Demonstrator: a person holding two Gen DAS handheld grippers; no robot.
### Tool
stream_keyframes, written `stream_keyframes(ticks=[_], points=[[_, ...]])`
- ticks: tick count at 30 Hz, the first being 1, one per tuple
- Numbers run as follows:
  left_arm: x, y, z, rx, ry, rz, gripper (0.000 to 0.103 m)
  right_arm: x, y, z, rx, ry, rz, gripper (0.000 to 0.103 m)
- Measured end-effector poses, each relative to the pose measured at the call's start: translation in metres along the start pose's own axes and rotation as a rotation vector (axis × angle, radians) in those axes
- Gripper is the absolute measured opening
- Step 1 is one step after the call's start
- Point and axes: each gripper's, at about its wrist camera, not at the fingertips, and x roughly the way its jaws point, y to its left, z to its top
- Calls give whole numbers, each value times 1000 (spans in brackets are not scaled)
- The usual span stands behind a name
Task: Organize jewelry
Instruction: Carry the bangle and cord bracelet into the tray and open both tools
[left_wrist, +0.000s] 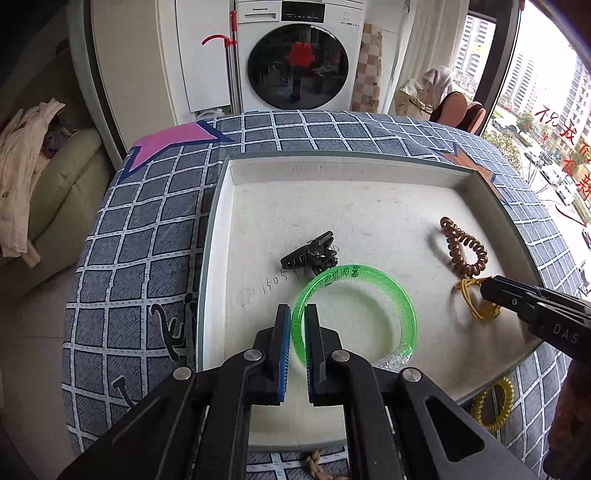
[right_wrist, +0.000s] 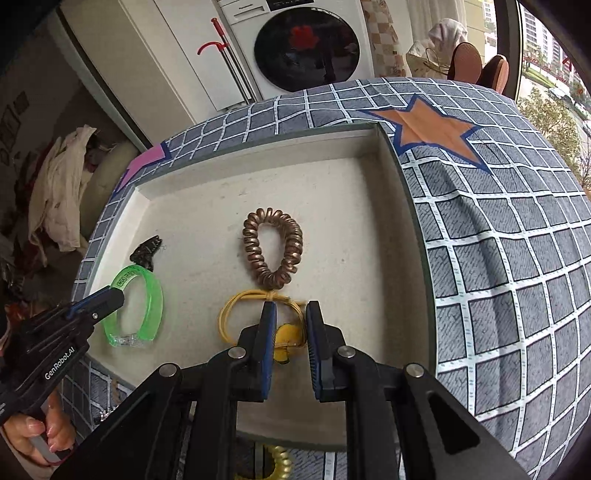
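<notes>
Left gripper (right_wrist: 123, 293) reads "GenRobot.AI".

The washing machine (left_wrist: 297, 55) at twelve o'clock in the left wrist view carries the brand "Panasonic" on its top panel. Handwritten digits starting "1505" (left_wrist: 277, 282) stand on the white tray floor (left_wrist: 332, 206), the rest hidden behind the black hair clip (left_wrist: 310, 254). The green bangle (left_wrist: 354, 314) bears dark characters too small to read. The right tongs (left_wrist: 491, 291), at three o'clock, show "DAS". Red Chinese characters (left_wrist: 561, 147) stand on the window at two o'clock. In the right wrist view, the left tongs (right_wrist: 118, 295) at eight o'clock read "GenRobot.AI".
</notes>
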Motion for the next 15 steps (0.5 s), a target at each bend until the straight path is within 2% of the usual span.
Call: stream_keyframes(ticks=[4, 11, 12, 15], points=[[12, -1, 3, -4, -4, 44, 27, 5, -3, 11, -7, -25, -40, 18], [15, -15, 2, 81, -56, 138, 27, 6, 6, 8, -74, -56, -98, 18], [15, -16, 2, 86, -57, 144, 28, 5, 7, 7, -80, -54, -100, 19], [14, -15, 3, 78, -56, 130, 28, 3, 8, 7, -80, -42, -77, 31]])
